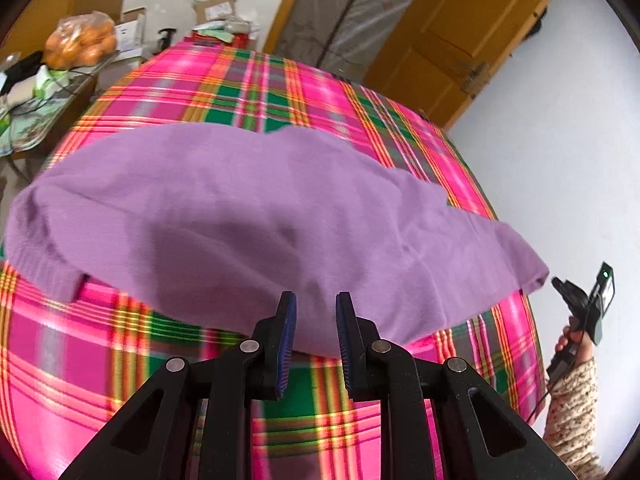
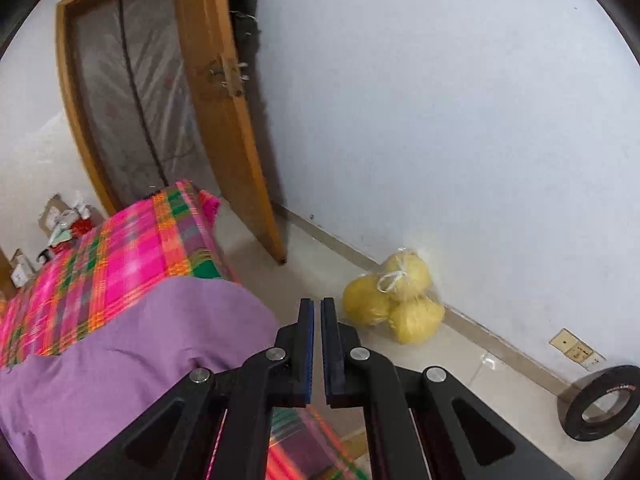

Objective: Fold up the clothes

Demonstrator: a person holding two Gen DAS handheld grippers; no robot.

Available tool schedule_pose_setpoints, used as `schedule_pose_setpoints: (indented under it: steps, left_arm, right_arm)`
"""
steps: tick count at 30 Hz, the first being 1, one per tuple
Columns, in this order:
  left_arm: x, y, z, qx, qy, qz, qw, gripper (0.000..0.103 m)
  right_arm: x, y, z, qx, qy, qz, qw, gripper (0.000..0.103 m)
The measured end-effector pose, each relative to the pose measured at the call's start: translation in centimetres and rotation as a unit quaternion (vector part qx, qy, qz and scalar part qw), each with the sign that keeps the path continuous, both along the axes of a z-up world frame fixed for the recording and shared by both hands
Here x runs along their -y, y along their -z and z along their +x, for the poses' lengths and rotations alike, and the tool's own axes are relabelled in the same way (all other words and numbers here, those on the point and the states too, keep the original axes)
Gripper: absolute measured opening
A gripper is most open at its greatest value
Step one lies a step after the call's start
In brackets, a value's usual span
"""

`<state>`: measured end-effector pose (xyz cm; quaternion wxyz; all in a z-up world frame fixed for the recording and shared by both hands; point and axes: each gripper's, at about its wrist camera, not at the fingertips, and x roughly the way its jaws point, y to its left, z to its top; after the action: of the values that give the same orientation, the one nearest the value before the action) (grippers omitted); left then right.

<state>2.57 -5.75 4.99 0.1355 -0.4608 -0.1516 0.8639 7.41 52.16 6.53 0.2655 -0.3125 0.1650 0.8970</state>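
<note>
Purple cloth (image 1: 248, 216), a soft matte knit with a hemmed edge, lies spread on the table (image 1: 248, 76), which is covered in glossy pink, green and orange plaid. One end droops over the table's side in the right wrist view, rounded and limp.

The left gripper (image 1: 316, 340) hovers over the near hem, its jaws parted with a clear gap and nothing between them. The right gripper (image 2: 317, 344) points past the table toward the floor, jaws closed almost together and empty.

Judging by this, a fold seems about to begin. The next move likely calls for the jaws to pinch an edge or corner, since thin fabric slips and bunches easily.
</note>
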Motion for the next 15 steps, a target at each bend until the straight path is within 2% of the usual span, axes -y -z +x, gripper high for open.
schedule_pose_setpoints:
  steps: [3, 5, 6, 8, 10, 12, 15]
  left_arm:
    - [1.6, -0.1, 0.3, -0.001, -0.018, 0.000, 0.9998, 0.023]
    - [2.6, -0.1, 0.4, 0.000, -0.031, 0.002, 0.9995, 0.029]
    - [3.2, 0.0, 0.4, 0.001, -0.038, 0.005, 0.9993, 0.034]
    - [4.7, 0.1, 0.6, 0.003, -0.054, 0.011, 0.9985, 0.035]
    - [5.8, 0.3, 0.6, 0.008, -0.071, 0.015, 0.9973, 0.035]
    - [6.9, 0.5, 0.8, 0.014, -0.089, 0.021, 0.9958, 0.035]
    - [8.2, 1.0, 1.1, 0.021, -0.106, 0.024, 0.9939, 0.038]
  right_arm:
    - [2.7, -0.8, 0.0, -0.012, -0.046, -0.004, 0.999, 0.004]
    - [5.1, -1.2, -0.1, -0.019, -0.087, -0.005, 0.996, 0.005]
    - [6.3, -1.4, -0.2, -0.022, -0.109, -0.007, 0.994, 0.008]
    - [9.0, -1.2, -0.5, -0.021, -0.162, -0.013, 0.986, 0.014]
    - [12.0, -0.5, -0.9, -0.011, -0.225, -0.025, 0.974, 0.022]
    - [15.3, 0.4, -1.3, 0.000, -0.290, -0.035, 0.956, 0.028]
    - [19.9, 1.3, -1.3, 0.014, -0.364, -0.022, 0.931, 0.034]
